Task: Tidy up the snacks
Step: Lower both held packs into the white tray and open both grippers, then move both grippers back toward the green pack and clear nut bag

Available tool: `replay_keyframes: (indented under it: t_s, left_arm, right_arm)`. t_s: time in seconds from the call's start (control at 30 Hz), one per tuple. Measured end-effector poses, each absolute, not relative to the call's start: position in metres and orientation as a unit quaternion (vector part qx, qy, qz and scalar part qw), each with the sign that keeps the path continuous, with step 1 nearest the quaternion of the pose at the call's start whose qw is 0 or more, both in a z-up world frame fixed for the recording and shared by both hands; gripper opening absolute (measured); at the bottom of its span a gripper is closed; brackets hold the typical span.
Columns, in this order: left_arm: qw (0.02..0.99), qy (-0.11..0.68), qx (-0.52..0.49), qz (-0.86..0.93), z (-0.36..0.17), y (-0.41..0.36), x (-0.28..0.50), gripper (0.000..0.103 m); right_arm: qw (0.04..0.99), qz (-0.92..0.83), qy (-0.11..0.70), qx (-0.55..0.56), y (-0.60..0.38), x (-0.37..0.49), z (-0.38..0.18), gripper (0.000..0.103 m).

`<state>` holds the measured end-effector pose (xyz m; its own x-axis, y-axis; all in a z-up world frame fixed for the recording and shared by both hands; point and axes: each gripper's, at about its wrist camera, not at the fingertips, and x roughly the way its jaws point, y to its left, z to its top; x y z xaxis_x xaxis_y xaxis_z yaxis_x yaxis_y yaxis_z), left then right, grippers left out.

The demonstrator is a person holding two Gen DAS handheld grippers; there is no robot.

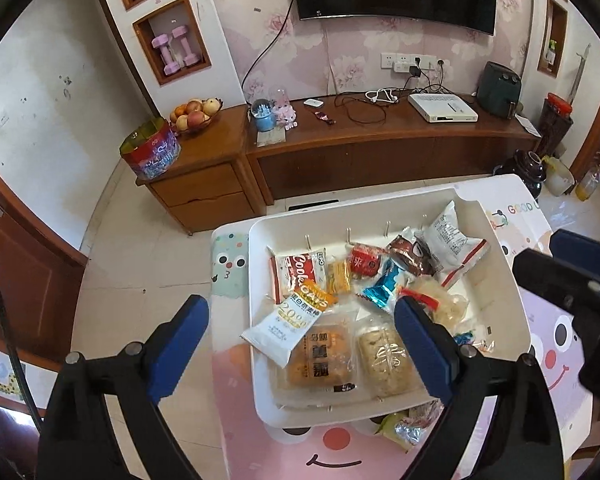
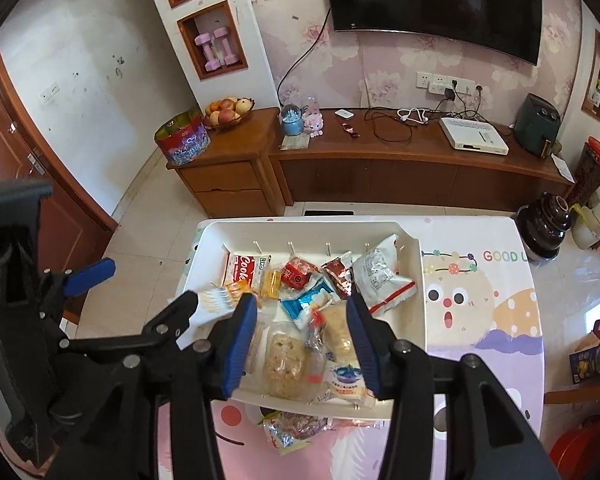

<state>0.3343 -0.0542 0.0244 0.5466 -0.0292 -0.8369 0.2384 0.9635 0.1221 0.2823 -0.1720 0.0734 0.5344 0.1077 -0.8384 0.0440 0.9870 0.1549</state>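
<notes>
Right wrist view: both tools point(image 2: 302, 336) point(image 1: 300, 334) w/ jaws spread, empty, angled down over snack tray point(image 2: 414, 300).

A crumpled snack wrapper point(image 2: 290, 428) lies half hidden under the tray point(image 2: 414, 280) at the table's near edge. Package print is too small to read.

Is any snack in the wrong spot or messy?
Yes. One crinkly snack packet lies on the table, poking out from under the white tray's near edge. The other snacks are piled loosely inside the tray, overlapping at odd angles.
</notes>
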Motion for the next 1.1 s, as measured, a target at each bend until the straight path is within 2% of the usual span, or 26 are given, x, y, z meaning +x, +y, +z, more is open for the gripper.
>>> replay_keyframes:
  t_s: [1.1]
  left_arm:
    - [0.884,0.442,0.082,-0.13,0.067,-0.05,0.278,0.093]
  right_arm:
    - [0.881,0.004,0.461,0.102,-0.183,0.23,0.092,0.048]
